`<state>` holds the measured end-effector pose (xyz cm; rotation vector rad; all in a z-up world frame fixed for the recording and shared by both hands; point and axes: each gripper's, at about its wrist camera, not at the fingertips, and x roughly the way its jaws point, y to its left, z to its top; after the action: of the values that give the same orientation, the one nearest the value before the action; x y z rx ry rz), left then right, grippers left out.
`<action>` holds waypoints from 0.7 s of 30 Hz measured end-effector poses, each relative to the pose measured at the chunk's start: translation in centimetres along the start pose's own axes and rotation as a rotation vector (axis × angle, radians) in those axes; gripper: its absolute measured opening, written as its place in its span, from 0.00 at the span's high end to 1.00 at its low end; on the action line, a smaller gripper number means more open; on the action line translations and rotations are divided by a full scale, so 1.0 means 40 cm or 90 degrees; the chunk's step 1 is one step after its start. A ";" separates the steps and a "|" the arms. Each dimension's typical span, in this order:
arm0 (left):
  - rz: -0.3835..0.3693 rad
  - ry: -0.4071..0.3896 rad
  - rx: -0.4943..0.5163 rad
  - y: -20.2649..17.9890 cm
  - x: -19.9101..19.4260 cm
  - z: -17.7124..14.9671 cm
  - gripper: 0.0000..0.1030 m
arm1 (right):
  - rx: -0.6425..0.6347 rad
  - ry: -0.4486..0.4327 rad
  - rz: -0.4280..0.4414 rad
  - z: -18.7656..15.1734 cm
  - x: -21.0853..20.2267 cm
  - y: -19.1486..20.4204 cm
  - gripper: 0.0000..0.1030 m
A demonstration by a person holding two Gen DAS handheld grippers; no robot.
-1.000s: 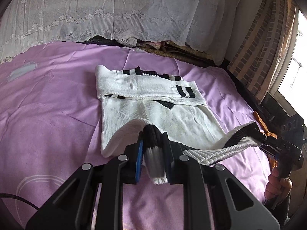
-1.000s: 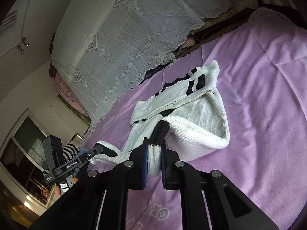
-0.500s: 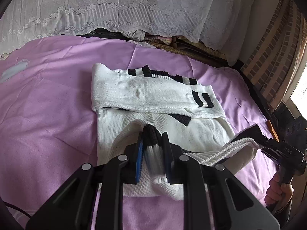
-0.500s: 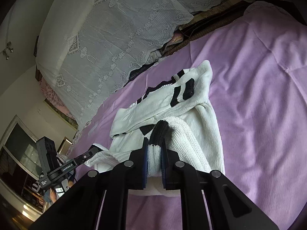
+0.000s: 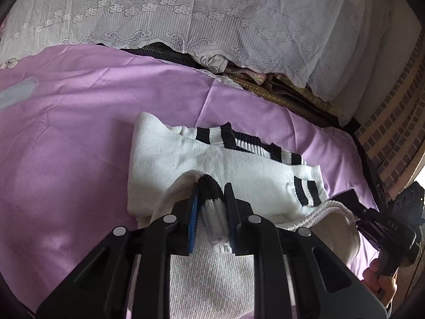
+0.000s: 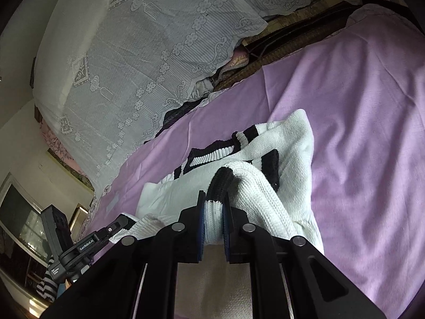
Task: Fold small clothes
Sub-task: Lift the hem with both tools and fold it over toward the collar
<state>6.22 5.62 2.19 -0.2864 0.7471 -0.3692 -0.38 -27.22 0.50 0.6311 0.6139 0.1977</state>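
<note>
A sweater [image 5: 239, 164] lies on a bed [image 5: 79, 133], a lace-draped pile [image 5: 212, 13] behind it, both grippers at its near edge.

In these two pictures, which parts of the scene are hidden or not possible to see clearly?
- Left wrist view: the white sweater's near part lies under the left gripper.
- Right wrist view: the same part, behind the right gripper.
- Both views: what lies under the lace cover is hidden.
- Left wrist view: the person's hand is cut off by the edge.
</note>
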 end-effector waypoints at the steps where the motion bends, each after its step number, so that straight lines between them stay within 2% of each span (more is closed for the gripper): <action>1: 0.004 -0.004 -0.003 0.000 0.009 0.009 0.84 | 0.004 0.000 0.001 0.009 0.012 -0.003 0.89; 10: 0.031 -0.034 0.011 -0.007 0.075 0.077 0.84 | 0.037 -0.016 0.013 0.092 0.096 -0.023 0.89; 21: 0.044 -0.037 -0.015 0.022 0.180 0.162 0.84 | 0.058 -0.025 0.008 0.162 0.196 -0.050 0.89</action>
<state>15.84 4.13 2.04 -0.2917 0.7023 -0.2862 9.76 -29.23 -0.28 0.7257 0.5843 0.1690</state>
